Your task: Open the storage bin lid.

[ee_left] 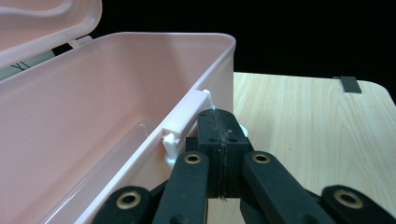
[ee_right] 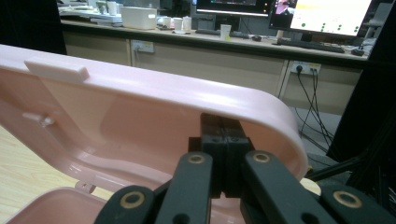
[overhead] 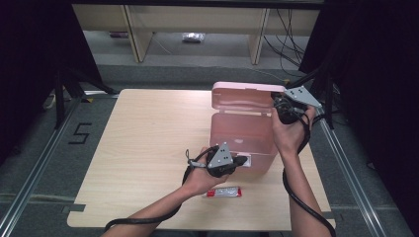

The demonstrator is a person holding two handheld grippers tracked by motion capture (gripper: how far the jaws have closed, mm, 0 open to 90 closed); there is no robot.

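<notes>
An open pink plastic box (overhead: 242,140) stands on the right half of the wooden table (overhead: 148,148), its lid (overhead: 247,98) raised upright at the back. My left gripper (overhead: 245,160) is shut, and its tips (ee_left: 219,123) rest against the white latch (ee_left: 184,121) on the box's front wall (ee_left: 140,44). The inside of the box looks bare. My right gripper (overhead: 275,102) is shut as well, and its tips (ee_right: 224,126) press on the inner face of the lid (ee_right: 154,93) near its right end. A white tab (ee_right: 56,69) sits on the lid's rim.
A small red-and-white packet (overhead: 224,192) lies near the table's front edge, below my left hand. Black cables trail from both grippers. Wooden shelving (overhead: 197,24) stands beyond the table. A desk with monitors (ee_right: 280,14) is in the right gripper view.
</notes>
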